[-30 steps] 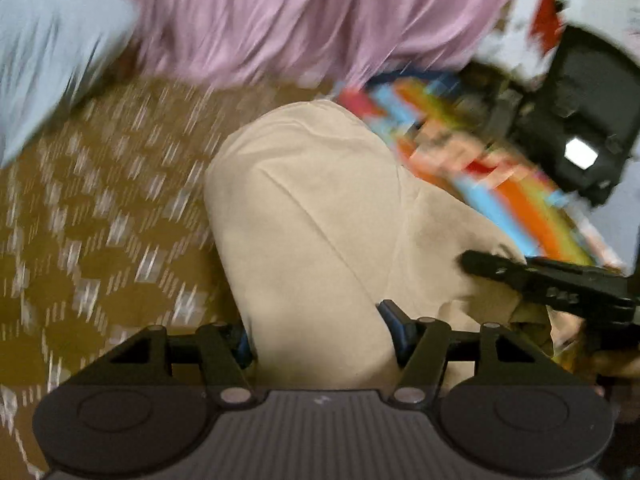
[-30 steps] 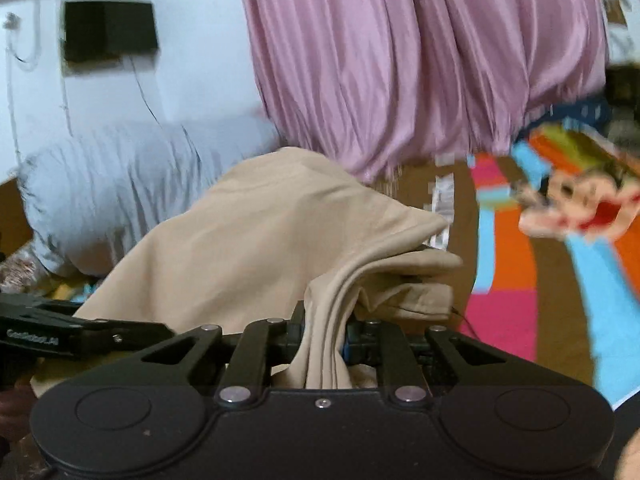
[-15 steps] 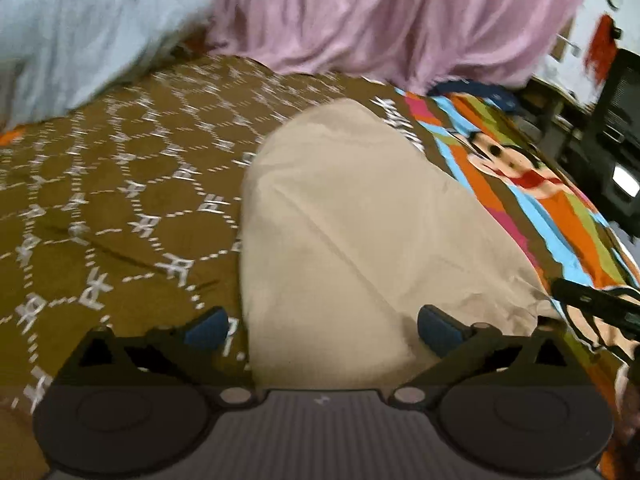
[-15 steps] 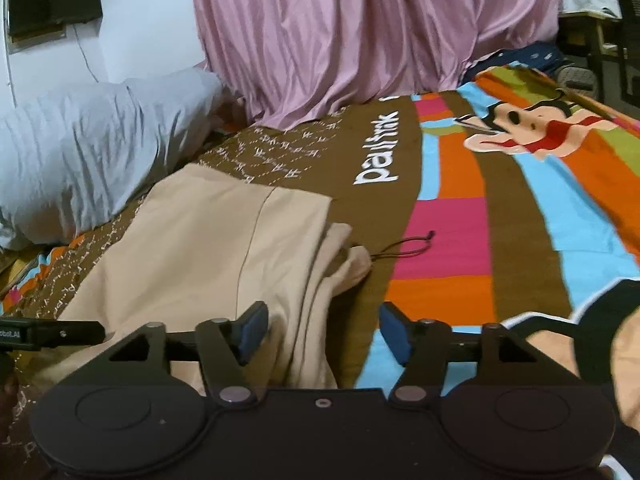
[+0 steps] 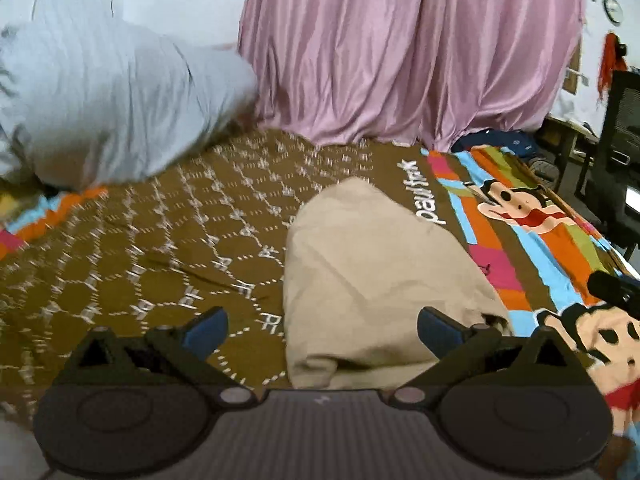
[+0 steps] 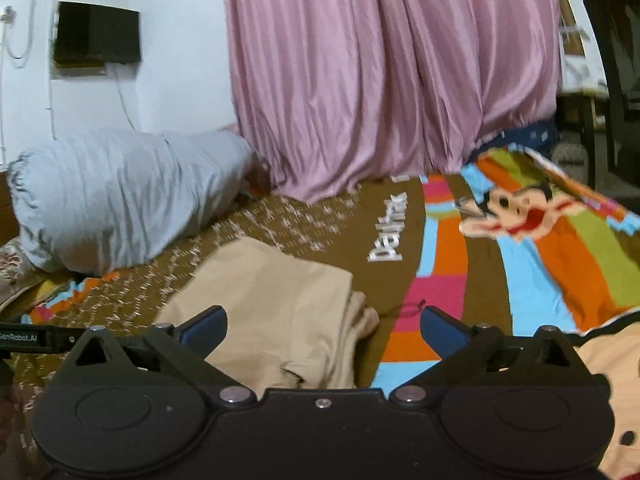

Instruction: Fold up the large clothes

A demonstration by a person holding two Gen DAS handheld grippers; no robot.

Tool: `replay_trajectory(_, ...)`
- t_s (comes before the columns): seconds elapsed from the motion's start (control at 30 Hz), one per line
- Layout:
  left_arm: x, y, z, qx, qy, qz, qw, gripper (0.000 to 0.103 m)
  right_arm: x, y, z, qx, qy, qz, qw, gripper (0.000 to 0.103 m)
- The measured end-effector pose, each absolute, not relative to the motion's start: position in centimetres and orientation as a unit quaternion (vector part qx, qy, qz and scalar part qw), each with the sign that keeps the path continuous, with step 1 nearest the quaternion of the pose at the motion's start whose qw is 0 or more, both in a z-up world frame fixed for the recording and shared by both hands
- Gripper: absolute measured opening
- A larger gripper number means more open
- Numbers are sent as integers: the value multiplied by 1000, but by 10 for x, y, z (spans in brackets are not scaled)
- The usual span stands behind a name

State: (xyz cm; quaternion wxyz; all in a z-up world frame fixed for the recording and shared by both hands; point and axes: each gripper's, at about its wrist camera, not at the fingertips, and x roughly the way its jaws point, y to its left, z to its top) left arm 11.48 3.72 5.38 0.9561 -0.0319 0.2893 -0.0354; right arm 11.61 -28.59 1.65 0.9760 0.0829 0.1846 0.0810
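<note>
Both the left gripper [image 5: 320,330] and right gripper [image 6: 322,328] have let go, jaws wide; the beige garment [image 5: 372,276] now lies folded on the near bedspread [image 5: 160,248], this fold apparently finished.

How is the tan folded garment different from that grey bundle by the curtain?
The tan garment lies low and flat in folded layers near both open grippers; the grey bundle is puffed up, rounded and far off beside the pink curtain. The tan garment looks fairly smooth, the grey bundle heavily wrinkled. The grey bundle looks bulkier. Both are plain cloth resting on the patterned bedspread.
</note>
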Motion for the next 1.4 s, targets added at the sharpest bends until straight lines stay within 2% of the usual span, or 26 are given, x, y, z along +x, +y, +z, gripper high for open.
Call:
replay_trajectory(0.27,34,43,66,-18,254,-26,967,102,38,-256,36,28,140,86,986,102)
replay_trajectory(0.57,21,47,43,-25,266,-1,964,102,-28,-242,27,20,117,54,991,102)
replay_trajectory(0.9,28,49,14,-11,294,14,956,102,-8,-237,-5,-7,166,62,984,102)
replay_trajectory(1.4,27,45,14,-4,292,10,956,102,-6,-240,-6,7,162,63,985,102)
